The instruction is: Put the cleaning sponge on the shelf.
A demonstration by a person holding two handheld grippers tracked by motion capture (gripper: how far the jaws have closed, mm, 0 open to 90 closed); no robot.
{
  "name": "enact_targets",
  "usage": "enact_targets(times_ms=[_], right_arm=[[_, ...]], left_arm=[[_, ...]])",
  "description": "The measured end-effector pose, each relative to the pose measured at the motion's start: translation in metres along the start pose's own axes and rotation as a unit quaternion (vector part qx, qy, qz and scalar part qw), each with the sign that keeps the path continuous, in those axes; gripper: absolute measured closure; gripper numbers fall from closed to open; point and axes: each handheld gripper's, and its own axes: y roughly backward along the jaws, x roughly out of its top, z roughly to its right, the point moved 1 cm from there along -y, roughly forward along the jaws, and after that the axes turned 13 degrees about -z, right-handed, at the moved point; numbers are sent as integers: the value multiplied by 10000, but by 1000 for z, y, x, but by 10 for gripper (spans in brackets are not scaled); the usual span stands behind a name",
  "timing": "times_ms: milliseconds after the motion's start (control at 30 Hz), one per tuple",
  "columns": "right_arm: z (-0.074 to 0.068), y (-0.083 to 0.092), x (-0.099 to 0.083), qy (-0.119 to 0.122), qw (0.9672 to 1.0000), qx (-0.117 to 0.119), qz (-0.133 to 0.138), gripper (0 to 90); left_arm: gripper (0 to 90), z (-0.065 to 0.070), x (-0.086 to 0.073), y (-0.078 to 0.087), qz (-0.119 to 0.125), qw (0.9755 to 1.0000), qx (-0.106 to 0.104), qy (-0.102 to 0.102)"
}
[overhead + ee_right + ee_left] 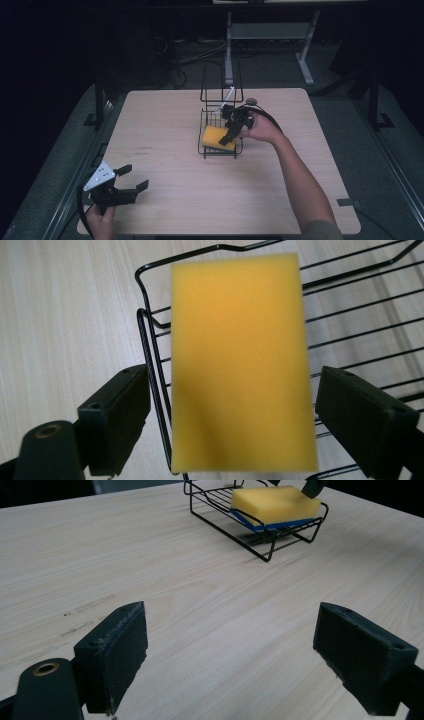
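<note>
Sponge (216, 137) is lying in a black wire rack (220, 148) that is standing near the middle of the table (165, 130), a little toward the far edge. Yellow is facing up, and the left gripper view is showing a blue layer (260, 525) underneath. The sponge is sitting at the rack's near-left end, one edge reaching past the wire rim. The right gripper (231, 131) is hovering over the sponge with its jaws spread wide on either side, touching nothing. The left gripper (131, 179) is resting near the table's near-left corner, jaws also spread apart and holding nothing, well apart from the rack.
</note>
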Motion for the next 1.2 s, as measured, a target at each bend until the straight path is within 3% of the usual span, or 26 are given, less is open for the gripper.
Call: enact_targets(times_ms=[233,467,1200], right_arm=[[-1,1,-9,-122,9999,-27,-73,140],[1,3,-18,-172,9998,8,136,140],[5,9,-58,-463,9988,-28,167,140]], left_arm=[[134,1,1,-1,-15,10000,-8,-12],[135,1,1,-1,-10,10000,-12,-7],[134,2,1,-2,-47,10000,5,-40]])
